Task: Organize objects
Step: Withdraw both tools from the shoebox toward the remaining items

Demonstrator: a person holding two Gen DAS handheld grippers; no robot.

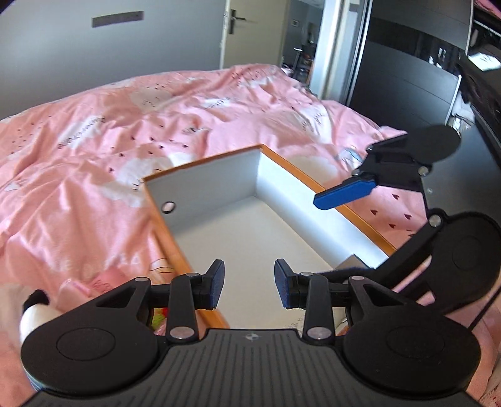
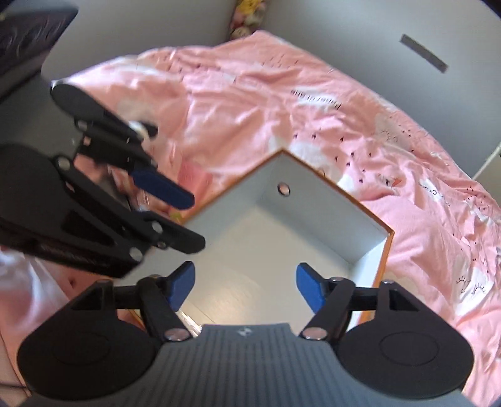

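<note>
Left gripper [image 1: 249, 283]: jaws parted narrowly, nothing between the blue pads, only the pale floor of the box seen through the gap. Right gripper [image 2: 245, 288]: jaws spread wide, likewise bare, hanging over the same box.

Just below both: an open box [image 1: 203, 184] with orange rim and white inner walls, lying on the bed, one round metal stud [image 1: 168, 206] set in a wall near a corner. Inside, white floor mostly; a small grey shape [image 1: 352, 262] at the near right wall in the left view, possibly a flat item, too hidden behind the linkage to tell.

Beside the box's left edge in the left view: a small pink thing [image 1: 105, 278] and a bit of bright green and red [image 1: 158, 317] under the linkage, both blurred. Further left, a white roll with a dark tip [image 1: 33, 313] at the frame edge.

Around all of it: rumpled pink bedcover [image 1: 125, 125] printed with small dark hearts and white patches. Beyond the bed: grey wall, a door with a handle [image 1: 233, 20], dark wardrobe fronts [image 1: 407, 72] at right.
</note>
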